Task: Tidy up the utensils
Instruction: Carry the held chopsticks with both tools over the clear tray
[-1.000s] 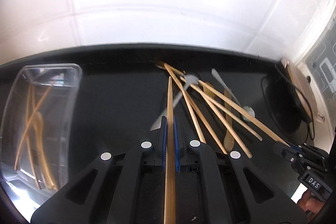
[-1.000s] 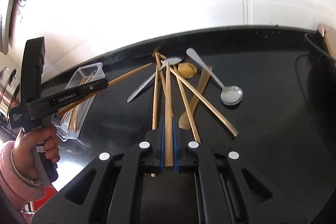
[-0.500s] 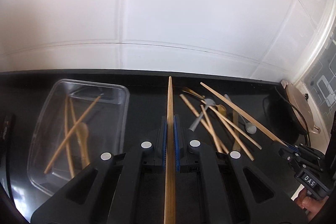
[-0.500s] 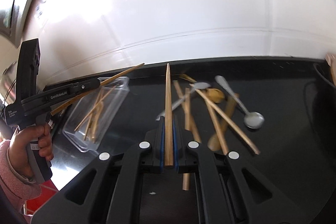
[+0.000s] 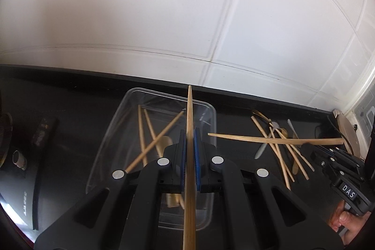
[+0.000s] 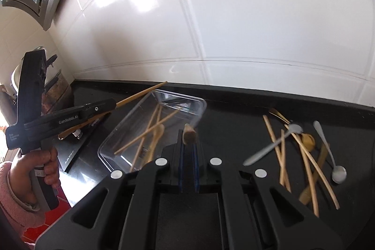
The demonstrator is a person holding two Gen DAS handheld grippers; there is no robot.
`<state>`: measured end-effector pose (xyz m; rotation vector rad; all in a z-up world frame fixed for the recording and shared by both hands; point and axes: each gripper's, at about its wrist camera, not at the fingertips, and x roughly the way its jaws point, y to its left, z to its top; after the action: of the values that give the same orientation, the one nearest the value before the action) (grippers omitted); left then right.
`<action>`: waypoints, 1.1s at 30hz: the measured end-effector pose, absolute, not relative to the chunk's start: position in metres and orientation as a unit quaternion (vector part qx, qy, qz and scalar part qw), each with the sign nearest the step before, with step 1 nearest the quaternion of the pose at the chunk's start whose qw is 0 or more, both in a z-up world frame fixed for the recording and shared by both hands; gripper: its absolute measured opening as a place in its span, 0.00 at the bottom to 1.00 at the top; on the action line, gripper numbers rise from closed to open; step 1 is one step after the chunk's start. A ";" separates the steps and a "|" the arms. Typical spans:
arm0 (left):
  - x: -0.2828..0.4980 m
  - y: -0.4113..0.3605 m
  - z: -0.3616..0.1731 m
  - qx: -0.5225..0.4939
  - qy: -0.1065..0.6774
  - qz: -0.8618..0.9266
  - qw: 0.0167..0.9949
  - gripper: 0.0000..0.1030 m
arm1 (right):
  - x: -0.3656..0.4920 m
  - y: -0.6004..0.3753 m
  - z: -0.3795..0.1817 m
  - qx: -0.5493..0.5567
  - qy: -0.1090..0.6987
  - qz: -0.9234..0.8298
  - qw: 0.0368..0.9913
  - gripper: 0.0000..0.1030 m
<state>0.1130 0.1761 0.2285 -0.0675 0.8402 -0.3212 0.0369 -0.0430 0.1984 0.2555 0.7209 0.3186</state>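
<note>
My left gripper (image 5: 190,132) is shut on a wooden chopstick (image 5: 190,107) that points ahead over the clear plastic container (image 5: 112,144). Several chopsticks and a wooden spoon lie in that container (image 6: 199,102). My right gripper (image 6: 188,142) is shut on another chopstick (image 6: 189,131), which its own camera sees end-on. In the left wrist view that chopstick (image 5: 257,138) lies crosswise in the right gripper (image 5: 307,147), its tip near the container's right rim. The left gripper (image 6: 112,104) hangs left of the container. The loose pile (image 6: 302,156) of chopsticks, wooden pieces and metal spoons lies to the right.
The black counter (image 6: 234,114) ends at a white tiled wall (image 6: 234,27). A flat black appliance (image 5: 21,184) sits left of the container, a round board (image 5: 346,130) and cable at far right. A hand in a pink sleeve (image 6: 14,193) holds the left gripper.
Both grippers have swung left and up from over the loose pile to the container, each still holding its chopstick. The right gripper's chopstick has turned end-on to its camera.
</note>
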 end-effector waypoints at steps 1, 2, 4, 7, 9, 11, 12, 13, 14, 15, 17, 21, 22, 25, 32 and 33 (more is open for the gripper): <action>0.115 0.183 0.228 -0.033 0.407 -0.153 0.900 0.05 | 0.040 -0.037 0.200 0.124 0.350 0.157 0.915 0.07; 0.116 0.188 0.228 -0.033 0.407 -0.151 0.900 0.05 | 0.043 -0.031 0.202 0.123 0.349 0.158 0.915 0.07; 0.120 0.196 0.228 -0.032 0.407 -0.150 0.901 0.05 | 0.049 -0.020 0.204 0.123 0.347 0.160 0.916 0.07; 0.128 0.209 0.225 -0.030 0.411 -0.153 0.898 0.05 | 0.055 -0.005 0.202 0.120 0.348 0.162 0.916 0.07; 0.132 0.215 0.223 -0.028 0.415 -0.157 0.896 0.05 | 0.059 0.005 0.198 0.120 0.353 0.162 0.914 0.07; 0.135 0.219 0.220 -0.027 0.418 -0.161 0.894 0.05 | 0.061 0.013 0.196 0.121 0.353 0.161 0.914 0.07; 0.137 0.221 0.220 -0.025 0.419 -0.165 0.893 0.05 | 0.064 0.018 0.198 0.121 0.352 0.161 0.914 0.07; 0.138 0.222 0.220 -0.024 0.419 -0.167 0.892 0.05 | 0.066 0.022 0.199 0.121 0.351 0.161 0.914 0.06; 0.140 0.224 0.220 -0.023 0.419 -0.171 0.891 0.05 | 0.068 0.026 0.200 0.122 0.350 0.161 0.915 0.06; 0.141 0.225 0.220 -0.021 0.419 -0.175 0.891 0.05 | 0.069 0.028 0.202 0.124 0.348 0.161 0.915 0.06; 0.144 0.227 0.220 -0.017 0.418 -0.182 0.890 0.05 | 0.071 0.031 0.208 0.131 0.342 0.160 0.917 0.06; 0.149 0.234 0.220 -0.019 0.415 -0.189 0.890 0.05 | 0.065 0.035 0.230 0.150 0.324 0.167 0.919 0.06; 0.151 0.236 0.220 -0.021 0.415 -0.190 0.890 0.05 | 0.063 0.035 0.234 0.155 0.323 0.171 0.918 0.06; 0.154 0.240 0.217 -0.025 0.415 -0.194 0.889 0.05 | 0.059 0.037 0.241 0.173 0.337 0.185 0.907 0.06; 0.157 0.240 0.203 -0.022 0.437 -0.193 0.878 0.05 | 0.100 0.054 0.204 0.164 0.445 0.167 0.864 0.07; 0.159 0.239 0.200 -0.021 0.445 -0.191 0.875 0.05 | 0.107 0.053 0.195 0.171 0.458 0.159 0.858 0.07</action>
<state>0.1587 0.2389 0.2004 -0.0436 0.9284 -0.3983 0.1066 0.0534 0.1953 0.3586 0.9629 0.3351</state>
